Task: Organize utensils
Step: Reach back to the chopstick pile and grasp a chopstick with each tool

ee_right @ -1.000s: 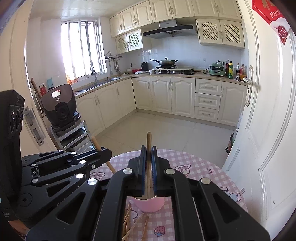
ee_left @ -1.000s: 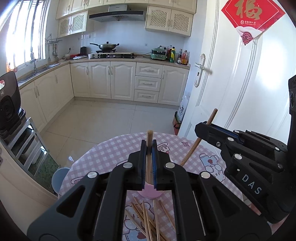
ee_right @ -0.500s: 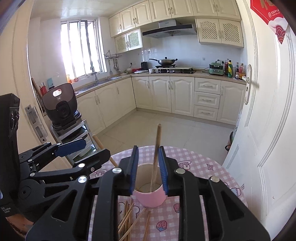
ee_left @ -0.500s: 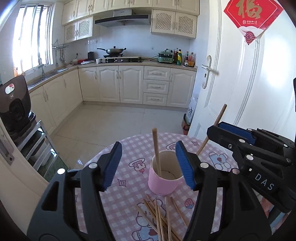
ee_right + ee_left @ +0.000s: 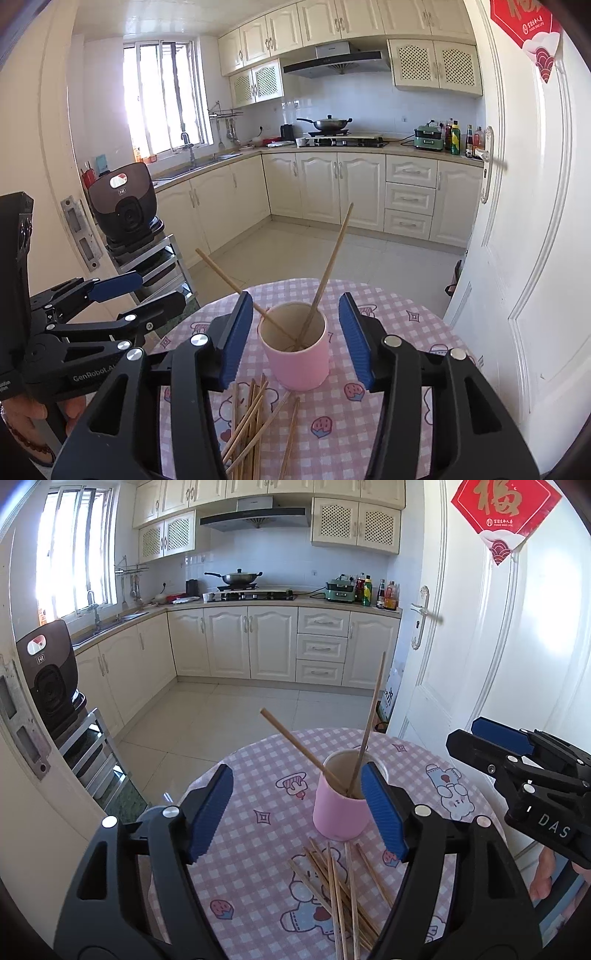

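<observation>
2 chopsticks (image 5: 364, 734) stand in the pink cup (image 5: 341, 812), crossed inside it: 1 leans out to the left, the other rises steeply and tips slightly right. Neither is touched by any pad. Cup sits upright on the round table with the pink checked cloth (image 5: 258, 786).

Left gripper (image 5: 297, 812): jaws have just been opening and stand wide apart, nothing clamped. Cup lies ahead of the gap, close against the right-hand blue pad; left pad well clear of it.

Right gripper (image 5: 295, 338): jaws have also just been opening, now apart with nothing pressed between them. Cup sits centred between the 2 blue pads, a gap on each side.

Loose chopsticks (image 5: 341, 890) lie in a scattered heap on the cloth on the near side of the cup, below the jaws in both views, some crossing one another.

Each gripper shows at the edge of the other's view, off to the side of the cup.

Beyond: white door (image 5: 491, 657), kitchen cabinets, tiled floor.
</observation>
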The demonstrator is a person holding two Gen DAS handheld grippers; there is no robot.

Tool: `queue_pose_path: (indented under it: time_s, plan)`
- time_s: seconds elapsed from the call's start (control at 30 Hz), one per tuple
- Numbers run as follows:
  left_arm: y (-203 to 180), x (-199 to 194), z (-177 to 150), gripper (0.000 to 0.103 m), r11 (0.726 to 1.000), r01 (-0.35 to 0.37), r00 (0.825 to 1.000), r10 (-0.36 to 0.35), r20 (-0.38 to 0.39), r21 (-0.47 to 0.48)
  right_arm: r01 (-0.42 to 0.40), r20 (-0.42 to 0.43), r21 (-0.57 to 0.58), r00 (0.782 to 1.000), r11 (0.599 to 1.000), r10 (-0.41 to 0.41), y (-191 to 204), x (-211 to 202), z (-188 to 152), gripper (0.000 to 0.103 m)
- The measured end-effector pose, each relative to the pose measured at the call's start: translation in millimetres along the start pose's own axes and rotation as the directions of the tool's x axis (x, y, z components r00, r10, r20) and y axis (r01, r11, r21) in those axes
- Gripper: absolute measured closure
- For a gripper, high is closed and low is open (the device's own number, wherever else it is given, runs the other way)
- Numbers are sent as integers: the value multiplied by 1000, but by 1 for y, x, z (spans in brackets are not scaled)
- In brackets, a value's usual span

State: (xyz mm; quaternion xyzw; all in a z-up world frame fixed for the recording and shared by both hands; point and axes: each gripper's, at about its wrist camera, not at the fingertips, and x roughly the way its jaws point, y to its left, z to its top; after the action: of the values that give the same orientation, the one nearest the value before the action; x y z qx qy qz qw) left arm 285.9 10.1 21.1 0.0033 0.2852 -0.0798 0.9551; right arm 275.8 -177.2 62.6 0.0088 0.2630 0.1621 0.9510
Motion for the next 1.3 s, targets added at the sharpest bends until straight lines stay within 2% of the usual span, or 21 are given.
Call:
queue_pose_path:
  time_s: [0.2,0.37,0.5,0.63,0.67,0.83,1.23,1.3]
  plan:
    - [7,15,-26,32,1000,1,997,0,-83,9,-7,-82,11,997,1000,8,-2,16,-29,57]
    - [8,36,-51,32,999,34,983,-31,-181,10,-21,-165,22,986,1000,24,-2,33,-55,57]
    - [5,59,-73,32,997,72,955,-60,-292,30,-41,-231,33,972,999,48,-1,45,-69,57]
    - [2,86,-97,32,996,75,906,-51,-421,42,-47,-276,56,959,997,61,-3,55,-85,55]
    - [2,90,-101,32,996,76,898,-50,-436,42,-49,-286,64,956,997,65,-4,57,-89,55]
    - [-5,102,-115,32,996,82,874,-51,-483,43,-57,-342,69,936,996,77,-5,66,-101,52]
    - [-8,127,-118,32,997,70,854,-46,-518,28,-56,-382,80,921,995,82,-12,75,-112,49]
    - [-10,131,-118,36,996,84,851,-65,-521,12,-54,-389,79,918,995,80,-14,77,-113,49]
